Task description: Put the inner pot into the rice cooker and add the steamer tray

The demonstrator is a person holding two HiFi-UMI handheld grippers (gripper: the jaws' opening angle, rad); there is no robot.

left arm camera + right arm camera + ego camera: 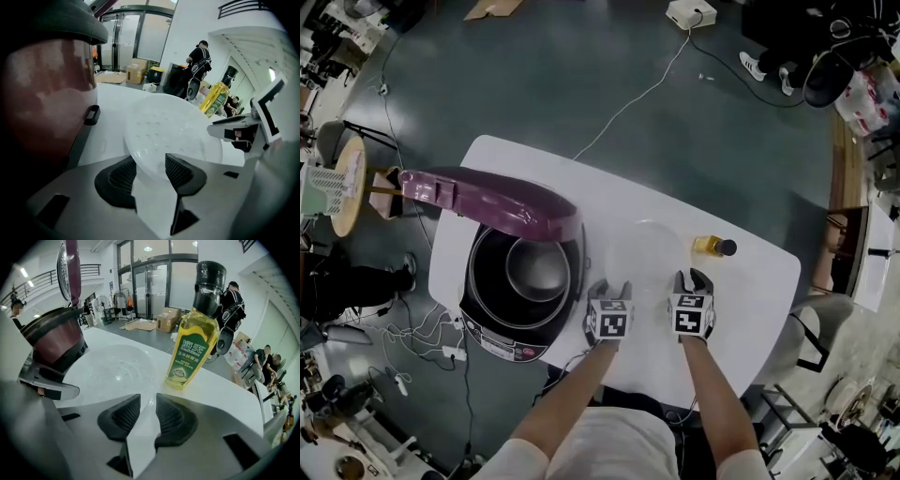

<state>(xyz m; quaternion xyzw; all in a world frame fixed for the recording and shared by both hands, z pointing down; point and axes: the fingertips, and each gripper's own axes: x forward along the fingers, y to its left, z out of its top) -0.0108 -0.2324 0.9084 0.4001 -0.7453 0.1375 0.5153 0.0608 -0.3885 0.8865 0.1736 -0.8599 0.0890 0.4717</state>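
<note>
The open rice cooker (520, 281) stands at the table's left with the grey inner pot (536, 270) sitting inside it and its maroon lid (487, 200) raised. A translucent white steamer tray (649, 258) lies flat on the table to its right. My left gripper (610, 286) is at the tray's near left rim and my right gripper (692, 277) at its near right rim. In the left gripper view the tray (164, 126) dips its rim between my left gripper's (150, 171) parted pads. In the right gripper view the tray (117, 369) edge reaches my right gripper's (147, 413) narrow gap.
A yellow oil bottle (713, 247) lies on its side just right of the tray, close to the right gripper. The white table (750, 291) continues to the right. Cables and a power strip (450, 353) trail off the cooker's near left side. People stand in the far background.
</note>
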